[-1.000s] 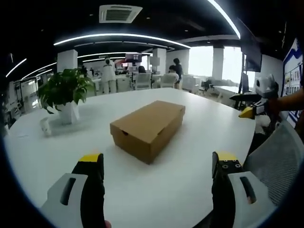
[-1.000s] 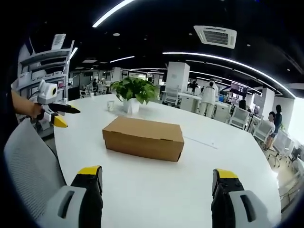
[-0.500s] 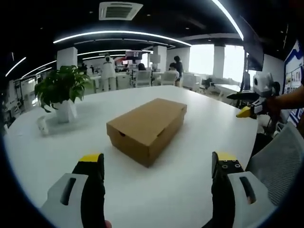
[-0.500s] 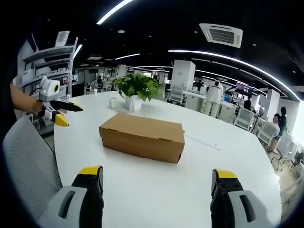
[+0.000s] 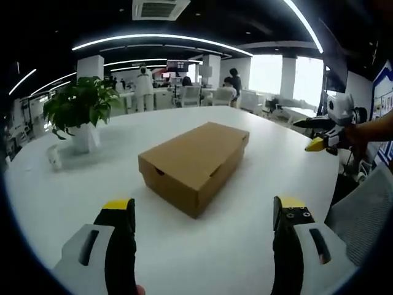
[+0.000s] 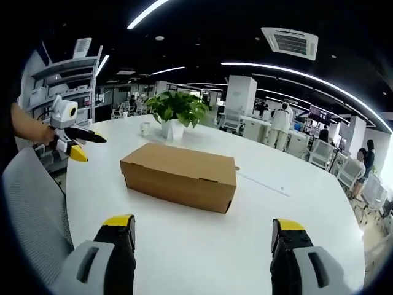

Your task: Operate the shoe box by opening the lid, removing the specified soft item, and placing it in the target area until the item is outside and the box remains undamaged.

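Task barely begun, by my read. Box [image 5: 194, 165] sits mid-frame in left gripper view, lid shut, on white table [image 5: 258, 160]; same box [image 6: 178, 176] centre of right gripper view. Soft item hidden inside, so cannot tell what it is. My left gripper [image 5: 202, 212] at bottom of frame, jaws wide, holding nothing, well short of box. My right gripper [image 6: 203, 230] likewise spread, holding nothing. Plant [image 6: 177, 110] beyond box, upper centre. Left to do: lift lid, pull item out, set it down. Target area not marked anywhere visible.
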Motion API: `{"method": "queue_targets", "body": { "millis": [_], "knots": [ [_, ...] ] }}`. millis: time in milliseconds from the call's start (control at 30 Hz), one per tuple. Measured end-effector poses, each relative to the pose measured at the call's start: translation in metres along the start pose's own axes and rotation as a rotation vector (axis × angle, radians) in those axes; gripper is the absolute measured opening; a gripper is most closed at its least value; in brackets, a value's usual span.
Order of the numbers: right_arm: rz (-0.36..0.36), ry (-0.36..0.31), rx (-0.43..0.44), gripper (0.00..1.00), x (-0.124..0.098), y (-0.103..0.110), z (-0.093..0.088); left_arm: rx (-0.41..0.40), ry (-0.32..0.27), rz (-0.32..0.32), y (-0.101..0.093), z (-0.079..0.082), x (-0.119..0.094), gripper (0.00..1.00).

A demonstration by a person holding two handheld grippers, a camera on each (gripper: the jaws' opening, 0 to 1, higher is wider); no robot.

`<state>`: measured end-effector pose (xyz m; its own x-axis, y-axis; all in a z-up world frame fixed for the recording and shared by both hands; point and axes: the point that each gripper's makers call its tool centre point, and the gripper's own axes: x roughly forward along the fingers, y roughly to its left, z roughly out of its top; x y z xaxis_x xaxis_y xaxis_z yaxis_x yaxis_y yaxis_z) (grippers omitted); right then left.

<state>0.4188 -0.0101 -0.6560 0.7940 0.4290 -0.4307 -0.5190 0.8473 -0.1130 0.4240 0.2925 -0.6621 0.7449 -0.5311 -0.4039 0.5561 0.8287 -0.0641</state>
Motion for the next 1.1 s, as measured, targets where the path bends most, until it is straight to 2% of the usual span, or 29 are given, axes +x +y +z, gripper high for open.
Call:
{"method": "queue_targets", "body": {
  "millis": [567,1100],
  "knots": [
    [0.055,0.012,-0.039,0.91,0.036,-0.016,0.000,-0.021,0.014,0.023,0.009,-0.003,0.021,0.92],
    [0.095,0.014,-0.075,0.87,0.064,-0.030,-0.001,-0.030,0.010,0.040,0.014,0.000,0.043,0.92]
  ]
}}
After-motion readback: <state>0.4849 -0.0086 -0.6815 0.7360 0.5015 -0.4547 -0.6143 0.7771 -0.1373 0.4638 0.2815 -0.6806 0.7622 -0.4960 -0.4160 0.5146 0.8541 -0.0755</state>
